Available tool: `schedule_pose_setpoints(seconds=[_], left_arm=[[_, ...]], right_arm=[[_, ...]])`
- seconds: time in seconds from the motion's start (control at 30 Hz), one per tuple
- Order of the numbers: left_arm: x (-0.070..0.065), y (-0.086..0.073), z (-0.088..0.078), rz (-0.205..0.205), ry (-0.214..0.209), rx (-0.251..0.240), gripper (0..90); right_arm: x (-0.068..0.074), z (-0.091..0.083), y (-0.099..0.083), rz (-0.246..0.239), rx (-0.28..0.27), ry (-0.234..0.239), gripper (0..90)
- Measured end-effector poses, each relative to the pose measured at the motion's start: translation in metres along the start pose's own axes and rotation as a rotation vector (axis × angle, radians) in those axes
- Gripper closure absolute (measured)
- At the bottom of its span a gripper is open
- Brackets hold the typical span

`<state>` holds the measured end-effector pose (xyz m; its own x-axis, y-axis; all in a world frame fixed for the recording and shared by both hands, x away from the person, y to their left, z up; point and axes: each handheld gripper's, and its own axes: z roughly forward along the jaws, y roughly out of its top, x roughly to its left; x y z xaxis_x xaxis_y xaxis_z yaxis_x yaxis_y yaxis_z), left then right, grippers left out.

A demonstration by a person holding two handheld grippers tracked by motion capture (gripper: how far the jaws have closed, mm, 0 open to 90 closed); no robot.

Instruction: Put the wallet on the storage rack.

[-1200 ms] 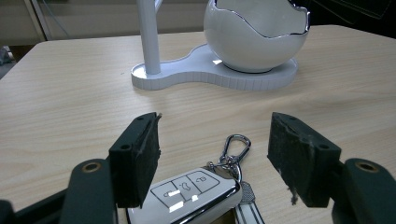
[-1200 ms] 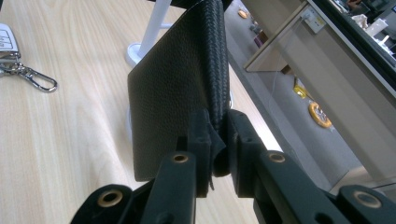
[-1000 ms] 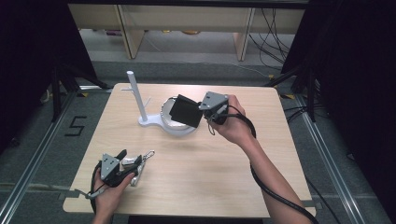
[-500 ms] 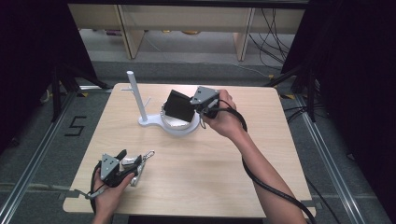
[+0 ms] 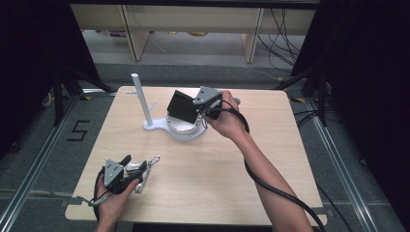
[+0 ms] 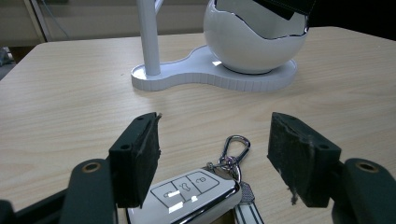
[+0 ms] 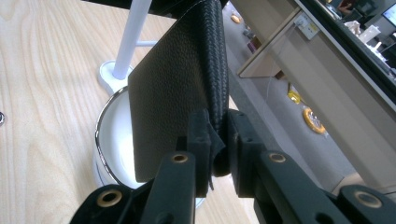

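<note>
While the light wooden surface (image 5: 270,159) carries everything, the white stand (image 5: 180,129) serves best as the landmark: a flat base with a round white bowl (image 6: 254,42) at one end and a slim upright post (image 5: 140,96) at the other.

Directly above that bowl hangs a black leather wallet (image 5: 182,107), tilted, its lower corner just over the chrome rim. The right tool (image 7: 217,140) is clenched on the wallet's woven spine edge, pinching only a narrow strip of it.

The step in hand looks like setting the wallet into the bowl. To do it well, lower it corner-first toward the middle of the opening, keeping it off the rim so the stand is not nudged or tipped. Loosen the jaws only once the wallet's lower edge rests inside, since the grip is shallow and an early release could let it flop out over the side. The bowl seems narrower than the wallet, though the angle makes that hard to judge, so expect it to lean against the rim.

Well in front of the stand, near the surface's edge, a car key fob (image 6: 189,196) with a silver clip (image 6: 233,149) lies between the spread jaws of the left tool (image 6: 212,158), which stands released and grips nothing.
</note>
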<state>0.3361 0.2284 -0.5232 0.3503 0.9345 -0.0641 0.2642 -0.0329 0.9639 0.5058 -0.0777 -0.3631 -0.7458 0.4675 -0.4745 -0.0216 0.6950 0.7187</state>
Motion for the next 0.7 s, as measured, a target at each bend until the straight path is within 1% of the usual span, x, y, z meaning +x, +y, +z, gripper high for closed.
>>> schedule_pose_setpoints(seconds=[0.1, 0.17, 0.33, 0.37, 0.43, 0.5, 0.57, 0.6, 0.67, 0.7], left_arm=[[0.0, 0.0, 0.001, 0.002, -0.005, -0.007, 33.3], [0.0, 0.0, 0.001, 0.001, -0.004, -0.008, 33.3], [0.0, 0.0, 0.001, 0.002, -0.007, -0.008, 33.3], [0.001, 0.0, 0.0, 0.001, -0.006, -0.007, 33.2], [0.001, 0.0, 0.0, 0.001, -0.001, 0.001, 33.2], [0.001, 0.0, -0.001, 0.0, -0.001, 0.001, 33.3], [0.0, 0.0, 0.0, 0.001, -0.002, 0.001, 33.2], [0.001, 0.0, 0.0, 0.001, -0.007, -0.008, 33.2], [0.001, 0.0, 0.0, 0.002, -0.007, -0.007, 33.2], [0.0, 0.0, 0.0, 0.003, -0.007, -0.006, 33.2]], right_arm=[[-0.001, 0.004, -0.002, -0.003, -0.001, -0.003, 81.6], [-0.001, 0.005, -0.002, 0.003, -0.002, -0.007, 81.6], [-0.001, 0.009, -0.001, -0.003, 0.002, -0.004, 81.6], [-0.001, 0.011, -0.001, -0.003, 0.011, 0.009, 81.6], [-0.001, 0.013, -0.002, -0.004, 0.013, 0.001, 81.6], [0.0, 0.013, -0.002, 0.0, 0.018, 0.009, 81.6], [0.0, 0.015, -0.005, -0.003, 0.034, 0.019, 81.5], [0.0, 0.016, -0.006, -0.003, 0.038, 0.024, 81.4], [0.001, 0.017, -0.007, 0.001, 0.039, 0.022, 81.4], [0.001, 0.019, -0.009, 0.0, 0.052, 0.03, 81.3]])
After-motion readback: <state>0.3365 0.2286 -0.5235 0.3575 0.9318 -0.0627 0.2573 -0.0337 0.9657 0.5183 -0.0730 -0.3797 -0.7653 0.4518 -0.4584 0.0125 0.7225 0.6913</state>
